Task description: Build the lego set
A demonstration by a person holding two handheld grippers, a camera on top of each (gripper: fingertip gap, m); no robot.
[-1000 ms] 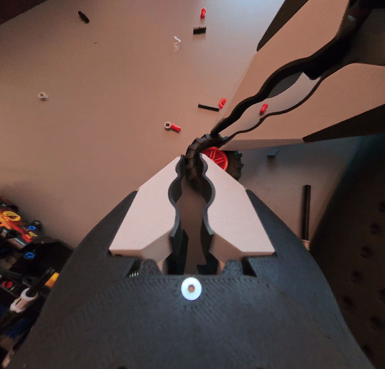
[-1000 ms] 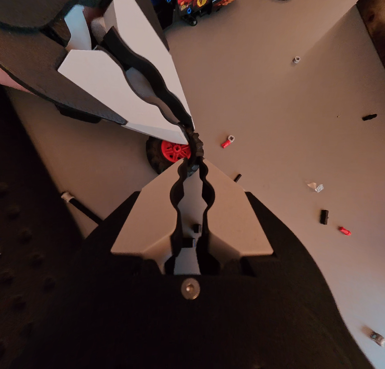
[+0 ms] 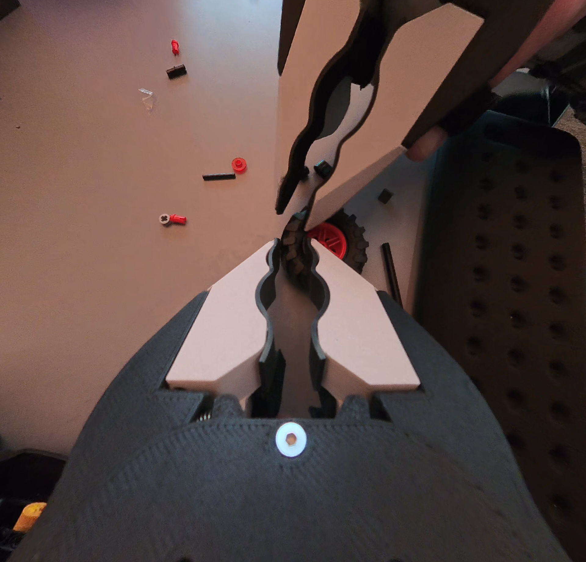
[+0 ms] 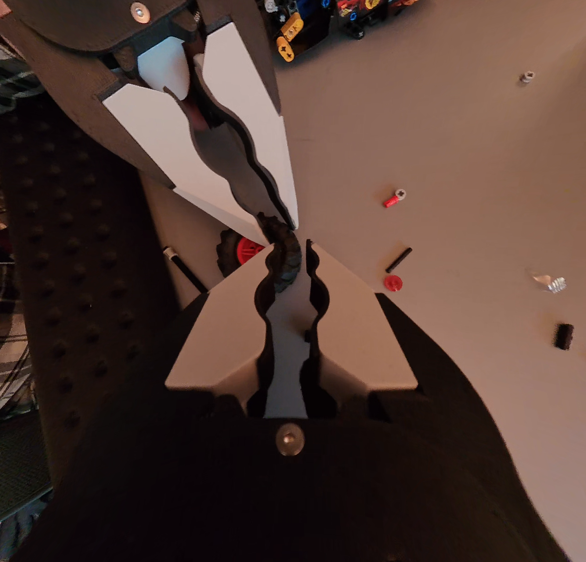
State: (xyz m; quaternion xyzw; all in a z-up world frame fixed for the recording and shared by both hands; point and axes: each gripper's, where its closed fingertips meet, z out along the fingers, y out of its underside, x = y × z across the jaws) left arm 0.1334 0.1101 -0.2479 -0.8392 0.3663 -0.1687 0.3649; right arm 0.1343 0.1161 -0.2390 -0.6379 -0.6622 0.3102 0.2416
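- A loose black rubber tire (image 3: 293,255) is squeezed flat between the fingertips of the left gripper (image 3: 292,245), held above the grey table (image 3: 95,261), near its right edge.
- The right gripper (image 4: 290,248) comes in from the opposite side; its jaws stand apart at the tips, and the tire (image 4: 287,261) lies against its left finger only, with a gap to the other one.
- Just behind the held tire, a complete wheel with a red rim (image 3: 336,242) lies on the table, partly hidden by both grippers.
- A long black axle (image 3: 391,274) lies beside that wheel, along the table's right edge.
- Farther out on the surface lie a short black axle (image 3: 218,176) touching or nearly touching a red round bush (image 3: 238,165), a red pin with a grey connector (image 3: 172,219), a black connector (image 3: 176,71), a red pin (image 3: 174,47) and a scrap of clear plastic (image 3: 147,98).
- A partly built model (image 4: 358,4) with yellow, blue and black parts sits at the table's far edge in the right wrist view.
- A dark perforated board (image 3: 513,293) borders the table on the right.
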